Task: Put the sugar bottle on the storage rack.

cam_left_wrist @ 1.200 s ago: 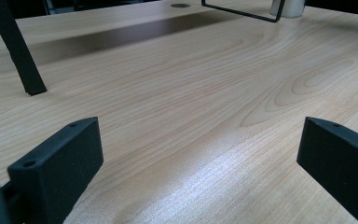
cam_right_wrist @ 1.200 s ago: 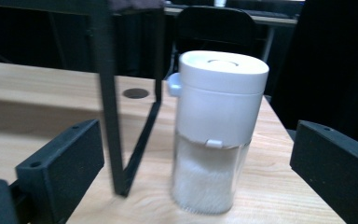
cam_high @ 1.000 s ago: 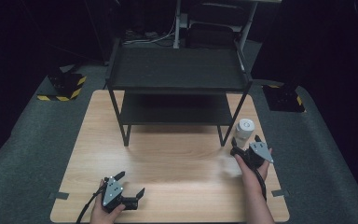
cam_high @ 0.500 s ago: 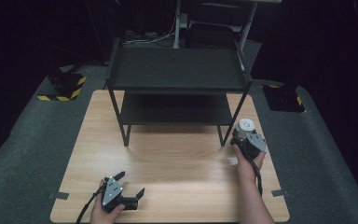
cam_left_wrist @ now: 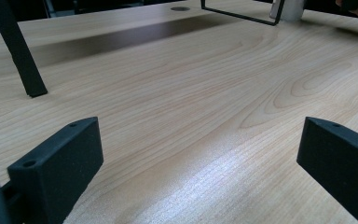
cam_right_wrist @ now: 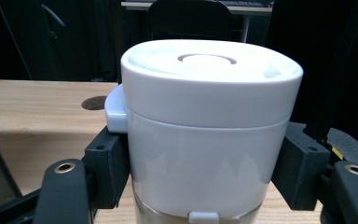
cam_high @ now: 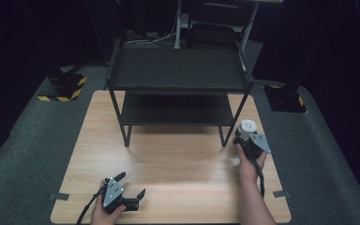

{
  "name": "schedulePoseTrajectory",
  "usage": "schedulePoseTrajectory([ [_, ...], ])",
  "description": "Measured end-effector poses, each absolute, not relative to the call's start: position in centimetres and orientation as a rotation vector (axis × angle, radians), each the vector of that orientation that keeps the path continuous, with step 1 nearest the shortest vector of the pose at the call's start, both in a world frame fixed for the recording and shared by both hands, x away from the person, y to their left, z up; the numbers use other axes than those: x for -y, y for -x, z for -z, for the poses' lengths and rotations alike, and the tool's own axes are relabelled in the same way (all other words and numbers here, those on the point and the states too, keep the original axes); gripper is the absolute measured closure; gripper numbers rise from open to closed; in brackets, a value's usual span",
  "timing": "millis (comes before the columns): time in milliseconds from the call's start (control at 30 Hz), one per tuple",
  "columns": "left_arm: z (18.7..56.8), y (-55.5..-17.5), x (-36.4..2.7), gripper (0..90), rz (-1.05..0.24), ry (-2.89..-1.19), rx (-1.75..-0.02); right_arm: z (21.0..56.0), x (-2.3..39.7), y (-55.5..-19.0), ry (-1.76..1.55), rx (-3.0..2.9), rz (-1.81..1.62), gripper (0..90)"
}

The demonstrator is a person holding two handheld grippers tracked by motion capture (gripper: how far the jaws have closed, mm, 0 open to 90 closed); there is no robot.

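While the left claw [cam_high: 130, 191] waits near the counter's [cam_high: 178, 159] near-left corner, its jaws stand wide apart with nothing but bare wood between them, as the left gripper view shows; it looks parked there to stay out of the way, the hand [cam_high: 104, 213] resting low at the near edge with the claw pointing across the counter toward the right. Farther along, the person's right forearm [cam_high: 253, 201] runs up from the near-right corner, nearly parallel to the right edge, with the wrist straight and the right claw [cam_high: 243, 139] held level and aimed away from the person. Its jaws have just been closing and now pinch the white container [cam_right_wrist: 205, 135] from both sides, pads flat against the body just under the lid [cam_right_wrist: 209, 79], a grip low enough to lift the whole thing rather than pull the lid off. That container stands upright on the counter near the right edge, just beside the front right leg of the black shelf rack [cam_high: 178, 70], which occupies the far half of the counter.
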State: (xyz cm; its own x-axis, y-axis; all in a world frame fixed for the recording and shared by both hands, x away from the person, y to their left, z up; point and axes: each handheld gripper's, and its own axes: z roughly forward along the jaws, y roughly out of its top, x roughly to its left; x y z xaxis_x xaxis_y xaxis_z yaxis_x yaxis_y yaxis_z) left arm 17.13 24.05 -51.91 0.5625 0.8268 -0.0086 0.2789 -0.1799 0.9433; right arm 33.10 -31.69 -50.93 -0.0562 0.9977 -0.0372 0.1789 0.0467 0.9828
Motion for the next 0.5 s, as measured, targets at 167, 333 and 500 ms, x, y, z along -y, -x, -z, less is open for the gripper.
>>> schedulePoseTrajectory([
  [167,51.9,-17.2,-24.1,0.4,-0.641,-1.732,-0.922,50.6,31.8,-32.6,-1.274,-1.418,-1.123,31.2],
  [333,51.9,-17.2,-24.1,0.4,-0.639,-1.733,-0.922,50.3,32.0,-31.5,-1.253,-1.413,-1.124,31.2],
  [500,51.9,-17.2,-24.1,0.4,-0.638,-1.732,-0.923,49.6,32.1,-29.7,-1.231,-1.42,-1.138,31.2],
])
